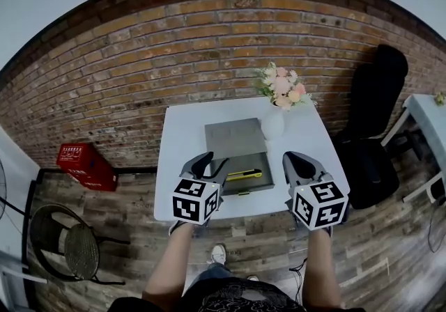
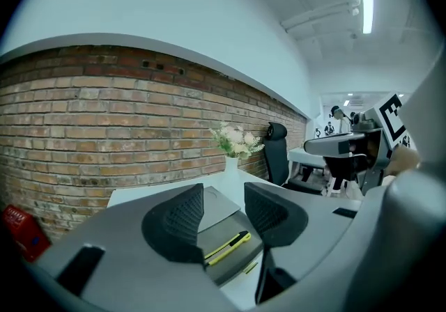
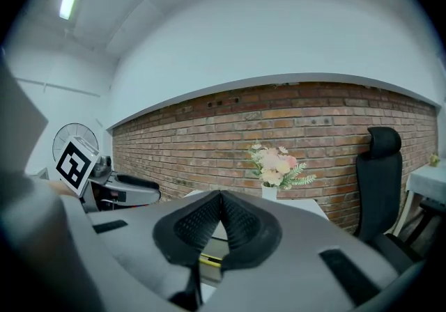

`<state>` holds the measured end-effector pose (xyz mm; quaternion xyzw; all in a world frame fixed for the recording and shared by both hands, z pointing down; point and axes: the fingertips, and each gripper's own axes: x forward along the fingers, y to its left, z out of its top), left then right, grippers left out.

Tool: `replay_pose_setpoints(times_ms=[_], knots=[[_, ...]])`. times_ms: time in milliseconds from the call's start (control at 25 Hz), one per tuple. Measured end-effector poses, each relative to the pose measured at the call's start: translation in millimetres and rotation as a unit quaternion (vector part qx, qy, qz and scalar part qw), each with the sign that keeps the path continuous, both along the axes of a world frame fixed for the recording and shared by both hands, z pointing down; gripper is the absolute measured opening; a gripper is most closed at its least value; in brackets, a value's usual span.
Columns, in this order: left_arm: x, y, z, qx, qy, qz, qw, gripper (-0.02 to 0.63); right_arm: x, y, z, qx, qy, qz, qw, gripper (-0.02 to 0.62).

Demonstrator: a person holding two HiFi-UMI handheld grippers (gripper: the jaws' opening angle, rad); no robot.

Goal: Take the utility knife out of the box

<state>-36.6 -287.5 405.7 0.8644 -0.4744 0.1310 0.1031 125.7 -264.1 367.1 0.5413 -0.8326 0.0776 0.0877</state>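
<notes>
Table (image 1: 182, 138): utility knife (image 1: 244, 175) in box (image 1: 245, 162) beyond left tool (image 1: 213, 163)

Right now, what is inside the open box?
A yellow-and-black knife lies in the box. The left tool covers its near-left corner, so that part can't be checked.

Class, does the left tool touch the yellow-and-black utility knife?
Apart. The left gripper view shows the left tool open, with the yellow-and-black utility knife lying in the grey box beyond it.
</notes>
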Motion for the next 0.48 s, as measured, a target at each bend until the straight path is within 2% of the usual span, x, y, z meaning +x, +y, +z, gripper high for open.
replay_pose_setpoints(times_ms=[480], knots=[[-14.8, -73.5, 3.6, -0.001, -0.006, 0.061, 0.9981, 0.184, -30.0, -64.0, -0.3, -0.003, 0.004, 0.037, 0.999, 0.02]])
